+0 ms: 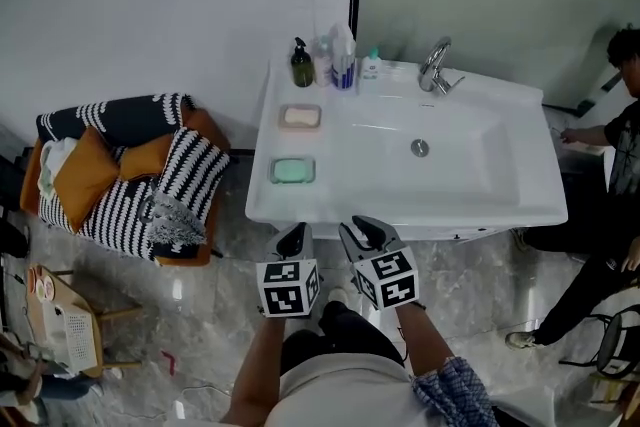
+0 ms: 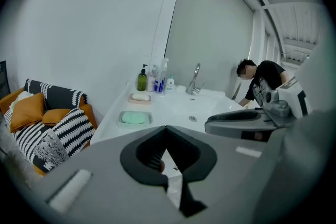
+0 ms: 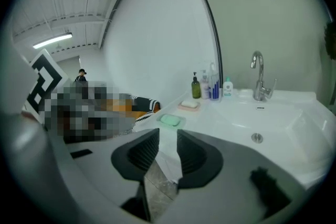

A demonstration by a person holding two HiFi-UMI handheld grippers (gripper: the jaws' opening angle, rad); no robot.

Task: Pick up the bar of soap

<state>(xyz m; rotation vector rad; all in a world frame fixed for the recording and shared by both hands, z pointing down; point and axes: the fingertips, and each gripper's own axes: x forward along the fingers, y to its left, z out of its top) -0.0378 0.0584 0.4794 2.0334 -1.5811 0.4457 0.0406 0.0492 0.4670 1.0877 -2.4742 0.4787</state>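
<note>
The green bar of soap (image 1: 293, 171) lies on the edge of the white sink (image 1: 500, 205), a little ahead of the left gripper (image 1: 292, 237). Its jaws are closed on nothing. A pale soap (image 1: 301, 116) lies farther ahead. The right gripper (image 1: 362, 233) has its jaws apart and empty, with the green soap ahead on their left.

Sink (image 1: 520, 115) ahead of left tool (image 1: 292, 237): glossy, smooth white. Faucet (image 1: 434, 67): shiny metal. Floor (image 1: 190, 300) below: polished stone-look. Cushions (image 1: 85, 177): matt cloth.
</note>
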